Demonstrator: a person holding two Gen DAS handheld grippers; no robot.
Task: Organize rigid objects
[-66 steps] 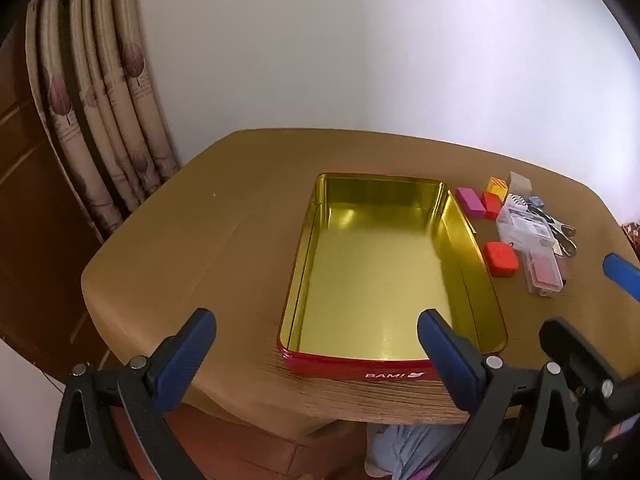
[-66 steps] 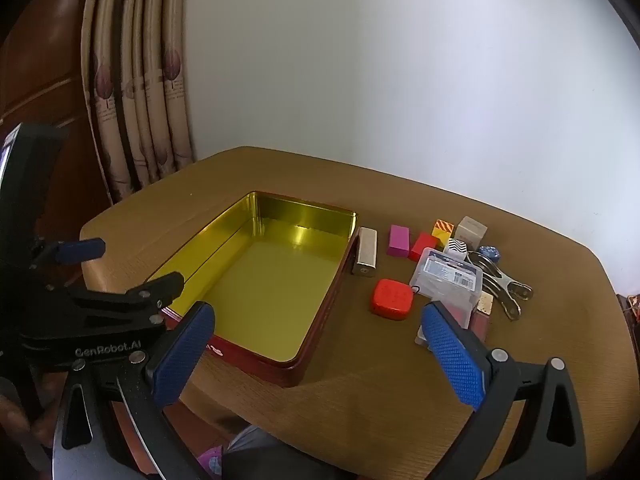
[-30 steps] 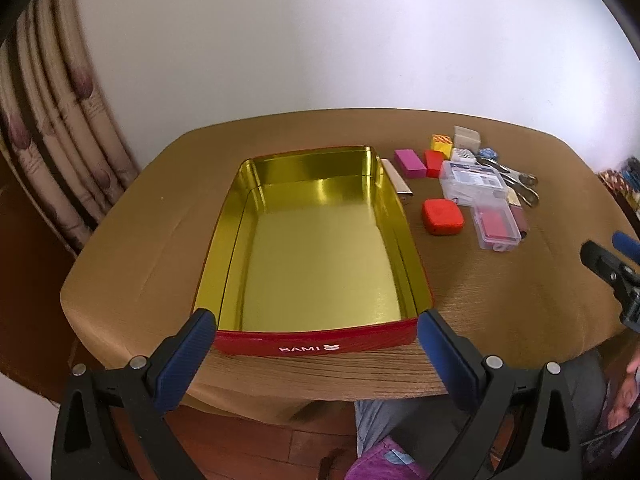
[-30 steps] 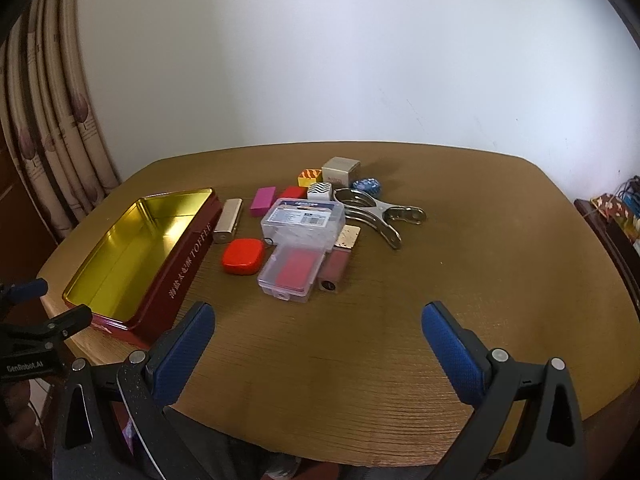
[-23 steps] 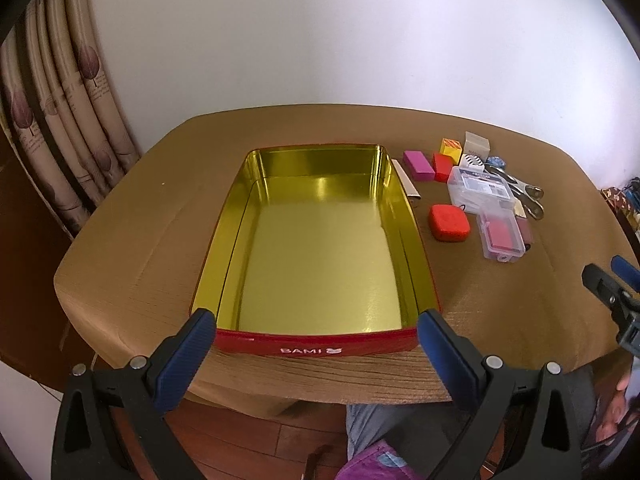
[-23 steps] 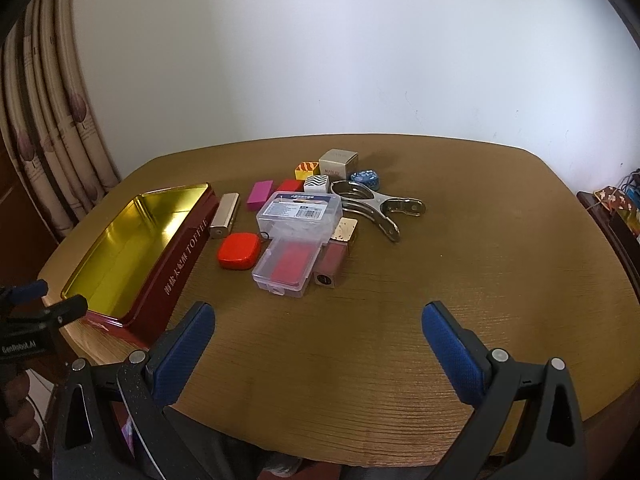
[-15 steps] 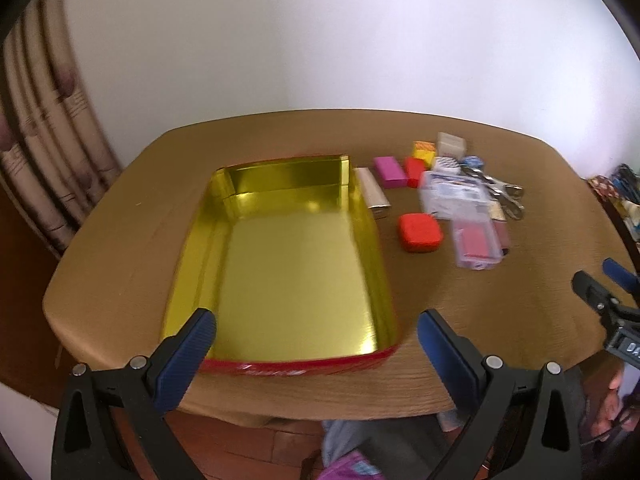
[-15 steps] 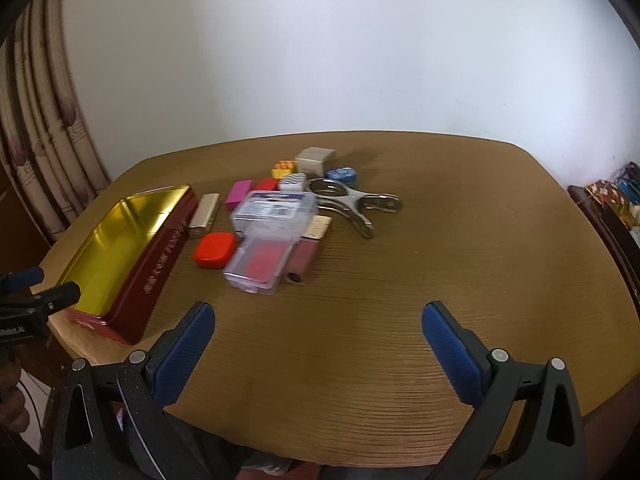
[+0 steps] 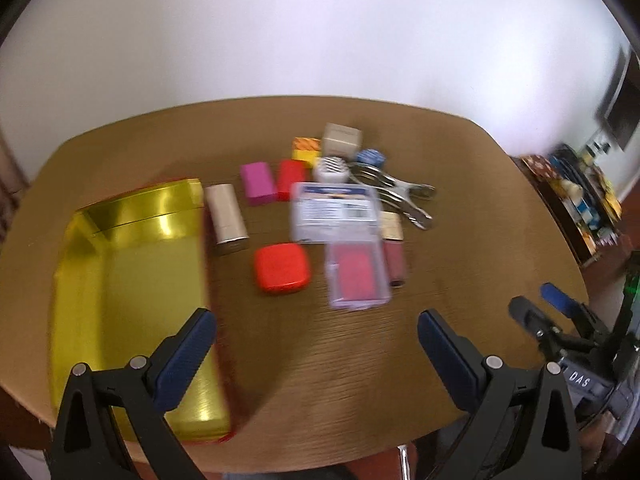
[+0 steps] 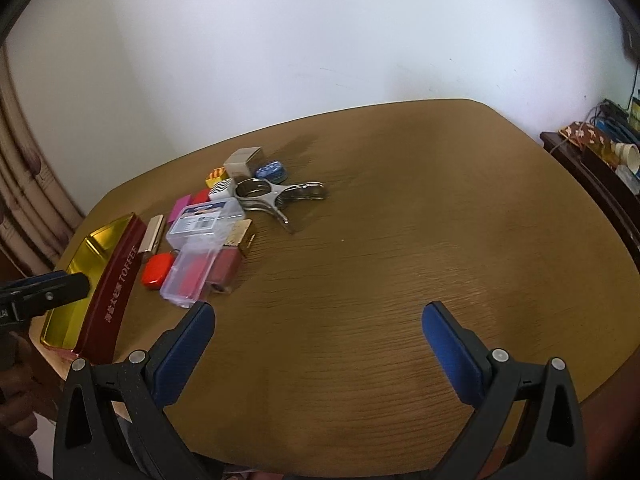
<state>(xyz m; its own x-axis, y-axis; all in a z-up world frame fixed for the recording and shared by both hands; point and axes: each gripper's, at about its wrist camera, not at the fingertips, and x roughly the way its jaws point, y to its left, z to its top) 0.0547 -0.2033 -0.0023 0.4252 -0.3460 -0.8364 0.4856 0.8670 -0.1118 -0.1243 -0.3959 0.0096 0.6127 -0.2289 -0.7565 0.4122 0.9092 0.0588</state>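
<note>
A red tin with a gold inside (image 9: 72, 280) lies open on the brown table at the left; it also shows in the right wrist view (image 10: 116, 280). Beside it lie a cluster of small objects: a red square case (image 9: 282, 267), a clear box with a red insert (image 9: 357, 276), a clear labelled box (image 9: 334, 212), a gold tube (image 9: 226, 213), a pink block (image 9: 258, 177) and metal tongs (image 9: 404, 194). My left gripper (image 9: 316, 340) is open and empty above the table's near edge. My right gripper (image 10: 318, 332) is open and empty over bare table, right of the cluster (image 10: 208, 232).
A small beige box (image 9: 342, 139), an orange-yellow block (image 9: 306, 148), a striped piece (image 9: 331, 168) and a blue disc (image 9: 370, 157) lie at the back of the cluster. A cluttered shelf (image 10: 600, 148) stands beyond the table's right edge. Curtains (image 10: 24, 184) hang at the left.
Both views have swung to the right. The tin has slid to the left of the left wrist view and the small objects now lie ahead of it. Both grippers stay open.
</note>
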